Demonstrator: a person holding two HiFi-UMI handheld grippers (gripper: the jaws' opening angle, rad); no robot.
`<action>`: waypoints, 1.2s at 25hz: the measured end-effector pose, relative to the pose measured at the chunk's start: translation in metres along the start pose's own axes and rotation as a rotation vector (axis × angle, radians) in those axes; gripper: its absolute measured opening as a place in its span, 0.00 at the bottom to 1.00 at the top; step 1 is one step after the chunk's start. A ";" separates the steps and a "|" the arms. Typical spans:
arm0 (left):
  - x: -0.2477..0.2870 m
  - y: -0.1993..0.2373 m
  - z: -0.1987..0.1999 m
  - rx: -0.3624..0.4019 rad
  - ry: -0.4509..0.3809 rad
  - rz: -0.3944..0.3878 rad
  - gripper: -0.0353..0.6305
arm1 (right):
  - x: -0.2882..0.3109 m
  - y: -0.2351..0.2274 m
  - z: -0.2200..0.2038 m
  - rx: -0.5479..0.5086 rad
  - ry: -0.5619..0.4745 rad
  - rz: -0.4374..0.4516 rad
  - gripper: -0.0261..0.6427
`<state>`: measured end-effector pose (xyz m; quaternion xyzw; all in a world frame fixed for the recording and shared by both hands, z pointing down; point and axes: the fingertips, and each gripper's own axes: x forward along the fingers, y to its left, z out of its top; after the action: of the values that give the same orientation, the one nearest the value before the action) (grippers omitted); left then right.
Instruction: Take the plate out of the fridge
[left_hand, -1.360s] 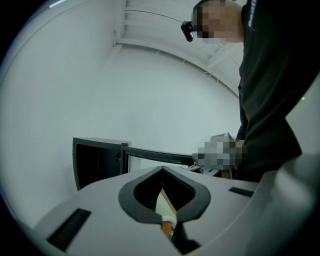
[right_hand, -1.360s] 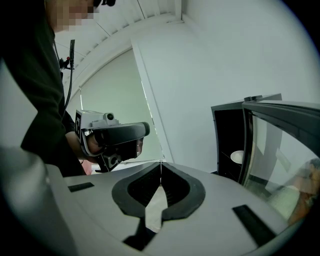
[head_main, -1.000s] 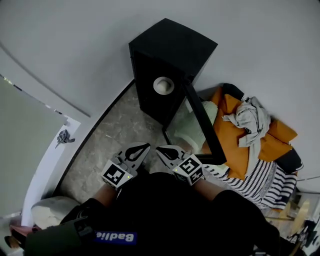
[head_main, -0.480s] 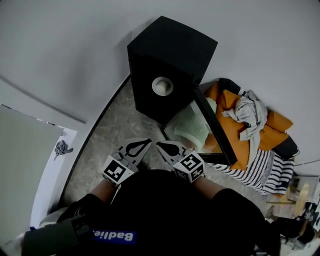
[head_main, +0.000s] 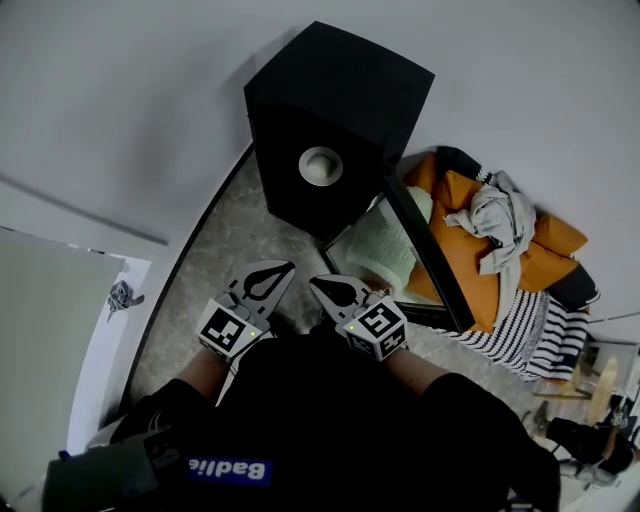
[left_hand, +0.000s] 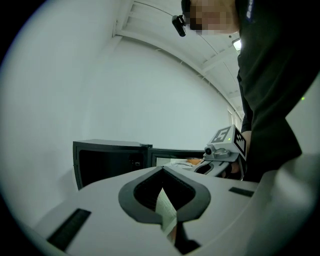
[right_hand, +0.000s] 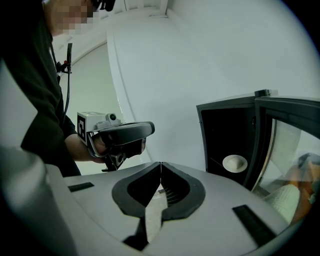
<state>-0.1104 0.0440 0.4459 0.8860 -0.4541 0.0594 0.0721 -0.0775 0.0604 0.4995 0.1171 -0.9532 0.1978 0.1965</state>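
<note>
A small black fridge (head_main: 335, 115) stands on the floor against the white wall, its glass door (head_main: 420, 250) swung open to the right. Inside it a white plate (head_main: 320, 165) rests on a shelf; the right gripper view shows the same plate (right_hand: 234, 162) in the dark cavity. My left gripper (head_main: 286, 268) and right gripper (head_main: 317, 285) hang side by side in front of the fridge, well short of it. Both have their jaws shut with nothing between them. In the left gripper view the fridge (left_hand: 107, 160) lies ahead and the plate is hidden.
An orange cushion pile with a grey cloth (head_main: 495, 225) and a striped fabric (head_main: 530, 340) lies right of the open door. The floor in front of the fridge is grey stone (head_main: 215, 265). A white wall panel (head_main: 60, 330) runs along the left.
The head view has shifted slightly, so the fridge sits a little higher and further left in the frame. Both grippers stay shut and side by side in about the same place.
</note>
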 end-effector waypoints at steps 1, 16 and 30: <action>0.005 0.001 -0.001 -0.003 0.006 0.004 0.06 | -0.002 -0.005 0.000 0.003 -0.003 0.002 0.06; 0.072 0.025 -0.024 -0.177 0.068 0.129 0.06 | -0.029 -0.046 0.006 -0.002 -0.042 0.071 0.06; 0.098 0.046 -0.035 -0.334 0.059 0.205 0.06 | -0.042 -0.066 0.008 -0.002 -0.062 0.103 0.06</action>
<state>-0.0924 -0.0539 0.5004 0.8087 -0.5432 0.0165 0.2249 -0.0230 0.0046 0.4970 0.0737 -0.9639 0.2027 0.1564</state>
